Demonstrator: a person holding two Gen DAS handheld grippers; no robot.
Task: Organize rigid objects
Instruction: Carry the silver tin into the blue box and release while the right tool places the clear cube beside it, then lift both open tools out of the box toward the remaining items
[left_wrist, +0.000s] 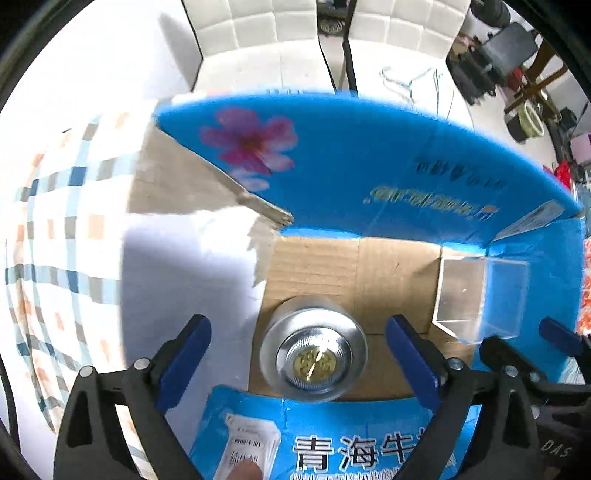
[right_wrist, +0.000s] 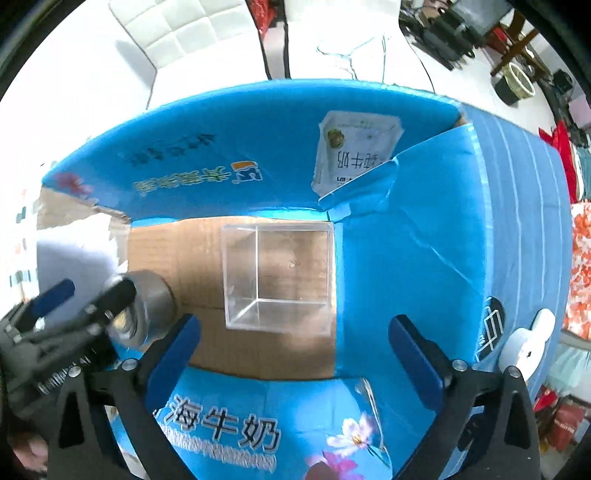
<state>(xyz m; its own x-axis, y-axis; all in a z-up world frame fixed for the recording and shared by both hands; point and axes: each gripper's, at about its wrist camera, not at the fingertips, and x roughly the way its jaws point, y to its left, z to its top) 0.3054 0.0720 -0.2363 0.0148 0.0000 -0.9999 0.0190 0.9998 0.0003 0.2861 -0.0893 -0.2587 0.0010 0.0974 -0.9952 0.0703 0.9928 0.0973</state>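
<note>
Right now my left gripper hangs over the open blue carton with its jaws spread wide, and a clear round jar sits between the blue pads without touching either one. The jar lies on the brown cardboard floor of the carton, close to the near wall at six o'clock, and a gold disc shows through its glass. At about three o'clock from the jar, well apart from it, stands a clear square box, tucked into the right-hand corner of the carton.

My right gripper is also spread wide and holds nothing; it hovers above the near wall of the carton. Straight ahead at twelve o'clock the clear square box stands upright on the cardboard floor, just beside the right wall. At nine o'clock I see the left gripper around the jar, partly hiding it.

Outward, the carton's far flap carries a pink flower print and blurred lettering. Left of the carton the bench wears a checked cloth, and beyond the flap are white padded chairs.
</note>
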